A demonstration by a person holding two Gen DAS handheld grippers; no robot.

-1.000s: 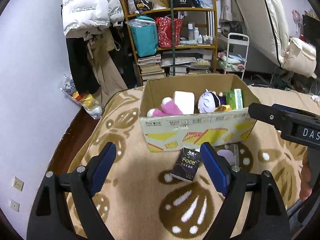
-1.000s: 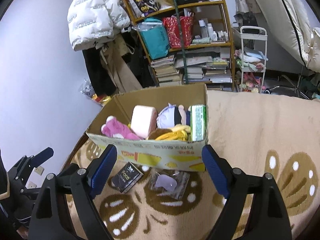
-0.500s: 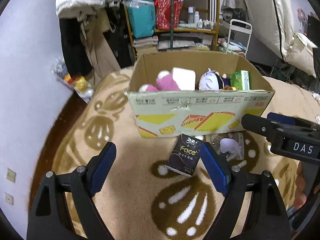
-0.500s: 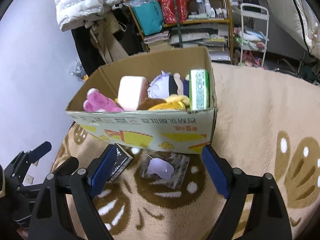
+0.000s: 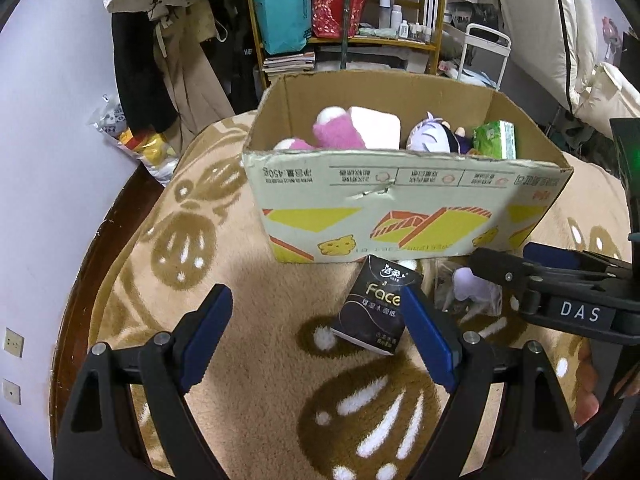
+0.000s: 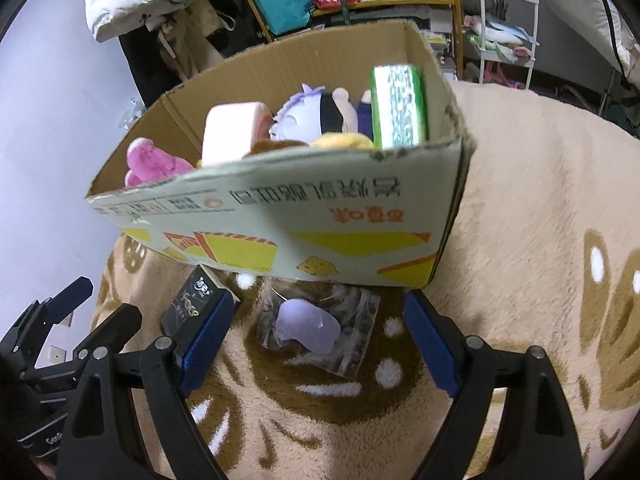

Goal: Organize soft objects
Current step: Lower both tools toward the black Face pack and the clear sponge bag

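Observation:
An open cardboard box (image 5: 400, 200) stands on the beige patterned blanket and holds a pink plush (image 5: 336, 132), a pale pink soft block (image 6: 232, 128), a purple doll (image 6: 300, 116) and a green tissue pack (image 6: 398, 106). In front of it lie a black "Face" tissue pack (image 5: 376, 304) and a clear bag with a lilac soft toy (image 6: 308, 326). My left gripper (image 5: 316, 344) is open, its right finger beside the black pack. My right gripper (image 6: 316, 340) is open, straddling the bagged toy just above it.
The blanket (image 6: 540, 200) spreads wide to the right of the box. Behind stand a cluttered shelf (image 5: 348, 20), hanging coats (image 5: 160, 40), a white cart (image 5: 484, 56) and a plastic bag (image 5: 136, 144) on the floor by the wall.
Both grippers moved forward and down toward the items in front of the box. The right gripper now frames the bagged lilac toy; the left nears the black tissue pack.

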